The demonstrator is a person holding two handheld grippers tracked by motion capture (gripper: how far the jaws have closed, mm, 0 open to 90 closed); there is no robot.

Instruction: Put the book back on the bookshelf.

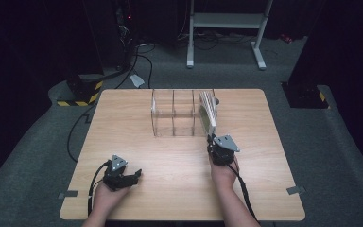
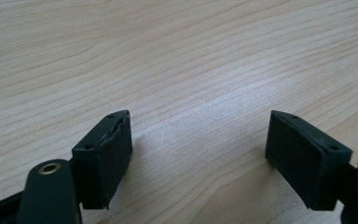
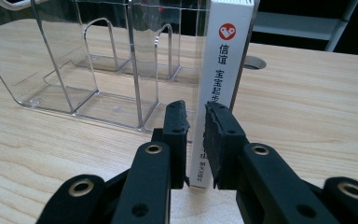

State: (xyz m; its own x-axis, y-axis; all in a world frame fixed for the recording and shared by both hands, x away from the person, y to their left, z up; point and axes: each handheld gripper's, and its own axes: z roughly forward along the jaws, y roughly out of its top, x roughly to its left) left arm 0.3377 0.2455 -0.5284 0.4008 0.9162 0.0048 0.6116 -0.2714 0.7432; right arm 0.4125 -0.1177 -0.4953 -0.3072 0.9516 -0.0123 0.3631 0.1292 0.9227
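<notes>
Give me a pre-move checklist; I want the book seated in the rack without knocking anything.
1. Right gripper shut on the book spine: ok.
2. Book upright: ok.
3. Book at the rack's right end slot: ok; fully seated: cannot tell.
4. Other slots free: ok.
5. Left gripper open, over bare table, clear of the rack: ok.
6. Rack square on the table: ok.

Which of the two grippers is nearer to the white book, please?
The right gripper: its jaws close on the white book's spine at the clear rack. The left gripper rests open, apart, near the table's front-left.
</notes>
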